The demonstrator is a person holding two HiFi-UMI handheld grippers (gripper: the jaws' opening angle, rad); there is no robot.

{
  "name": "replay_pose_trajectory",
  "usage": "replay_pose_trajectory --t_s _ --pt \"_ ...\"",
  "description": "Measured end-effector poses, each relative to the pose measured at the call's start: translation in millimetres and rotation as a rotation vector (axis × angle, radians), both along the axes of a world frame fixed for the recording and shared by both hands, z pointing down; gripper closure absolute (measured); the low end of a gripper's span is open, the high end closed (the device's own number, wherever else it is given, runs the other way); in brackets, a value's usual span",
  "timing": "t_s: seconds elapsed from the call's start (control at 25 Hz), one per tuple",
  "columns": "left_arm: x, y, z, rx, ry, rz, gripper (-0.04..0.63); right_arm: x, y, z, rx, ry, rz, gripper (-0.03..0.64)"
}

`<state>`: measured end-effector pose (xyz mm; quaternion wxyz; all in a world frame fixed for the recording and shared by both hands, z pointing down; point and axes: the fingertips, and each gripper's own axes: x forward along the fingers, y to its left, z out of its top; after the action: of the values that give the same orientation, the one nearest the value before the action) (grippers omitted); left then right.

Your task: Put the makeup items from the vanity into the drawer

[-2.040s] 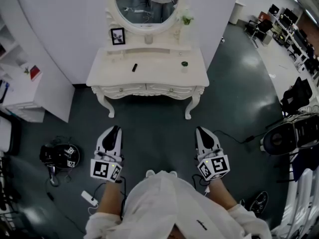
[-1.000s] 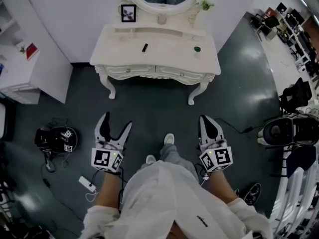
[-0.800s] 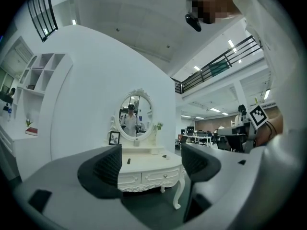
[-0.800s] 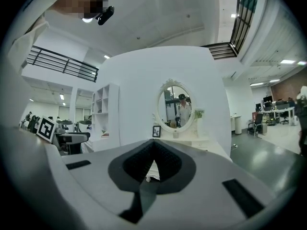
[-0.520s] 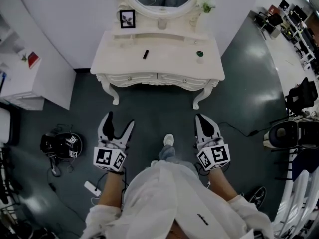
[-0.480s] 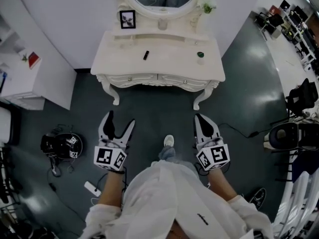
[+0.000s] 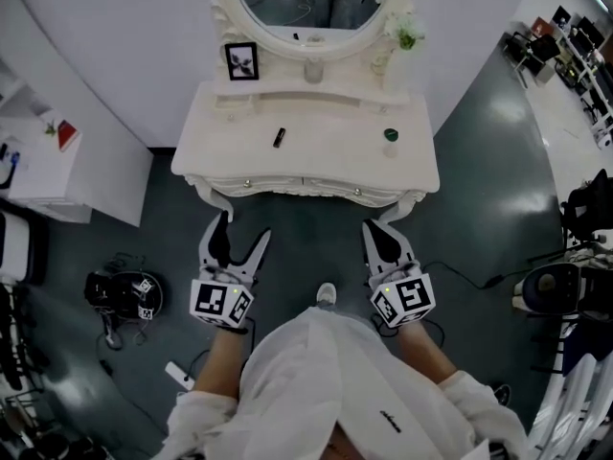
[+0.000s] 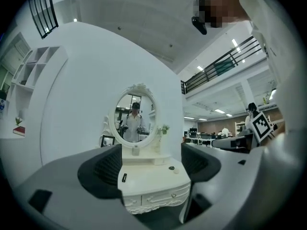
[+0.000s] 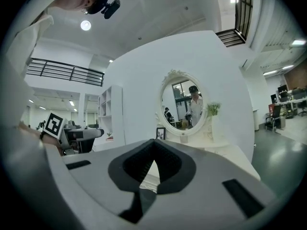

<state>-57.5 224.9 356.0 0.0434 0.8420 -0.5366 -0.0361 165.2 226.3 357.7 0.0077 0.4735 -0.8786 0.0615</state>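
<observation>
The white vanity (image 7: 316, 156) stands just ahead of me, under an oval mirror (image 7: 306, 3). A small black tube (image 7: 279, 138) lies on its top left of centre, and a little green-lidded jar (image 7: 390, 135) sits at the right. Two shut drawers with knobs (image 7: 247, 182) run along its front. My left gripper (image 7: 242, 230) hovers open and holds nothing, just short of the left drawer; in the left gripper view the vanity (image 8: 153, 186), the black tube (image 8: 124, 177) and the jar (image 8: 171, 167) show between its jaws. My right gripper (image 7: 376, 230) is shut on nothing, near the right front leg.
A picture frame (image 7: 241, 61), a small cup (image 7: 313, 70) and a vase with a plant (image 7: 402, 36) stand on the vanity's back shelf. A white shelf unit (image 7: 48, 171) is at the left. On the floor lie a black device (image 7: 120, 295), cables and, at right, dark equipment (image 7: 556, 286).
I have stepped closer to the vanity, so both grippers now reach its front edge. The left gripper, shut two seconds ago, has opened. The right stays shut.
</observation>
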Motion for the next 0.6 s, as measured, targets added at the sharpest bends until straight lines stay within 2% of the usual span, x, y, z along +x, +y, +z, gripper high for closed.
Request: replay_pose_trajectory --t_s 0.28,0.6 --pt "17.7 -46.6 -1.7 0.012 -0.016 -0.033 0.225 16.0 -51.3 6.3 -0.004 0.002 -0.053 0.600" --pt "22.2 -72.6 13.1 -0.025 -0.007 -0.040 0.225 14.3 -82.6 17.1 -0.033 0.020 -0.086 0.600"
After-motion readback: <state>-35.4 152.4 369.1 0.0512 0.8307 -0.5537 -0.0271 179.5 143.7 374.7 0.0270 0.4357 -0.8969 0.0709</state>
